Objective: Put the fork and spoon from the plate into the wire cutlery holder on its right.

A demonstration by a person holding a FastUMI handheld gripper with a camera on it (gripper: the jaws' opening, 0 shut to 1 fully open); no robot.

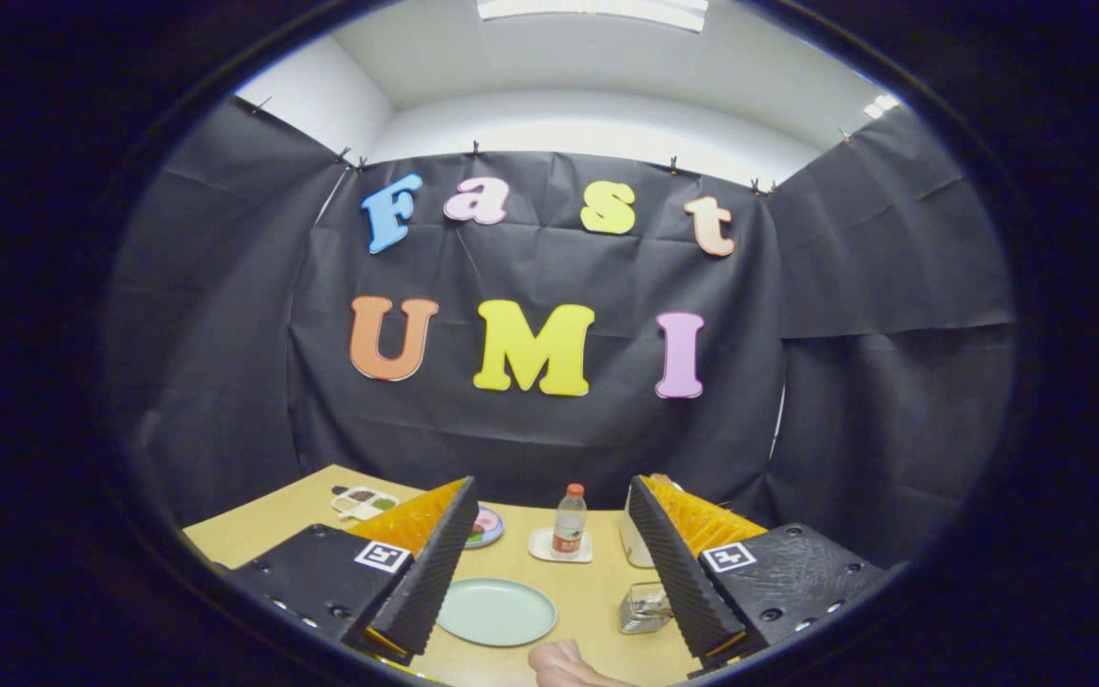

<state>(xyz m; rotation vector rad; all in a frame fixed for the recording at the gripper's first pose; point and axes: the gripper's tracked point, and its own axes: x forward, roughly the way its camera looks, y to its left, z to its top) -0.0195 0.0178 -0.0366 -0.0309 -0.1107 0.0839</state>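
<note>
Hovering gripper (554, 515) was spread wide, grasping nothing | plate (497, 612) lay between fingers | wire cutlery holder (645, 608) just right of plate, touching right finger.

No word, brand or number can be read on any object here. The only signs are two square black-and-white coded markers, carrying a block pattern and no letters. Both sit on the gripper (551, 485), whose fingers stand spread wide apart with nothing held between them. The left marker (380, 555) lies on the body behind one finger, and the right marker (727, 556) on the body behind the other. Beyond the fingers, between them, a bottle (568, 523) bears a reddish label band too small to read.
</note>
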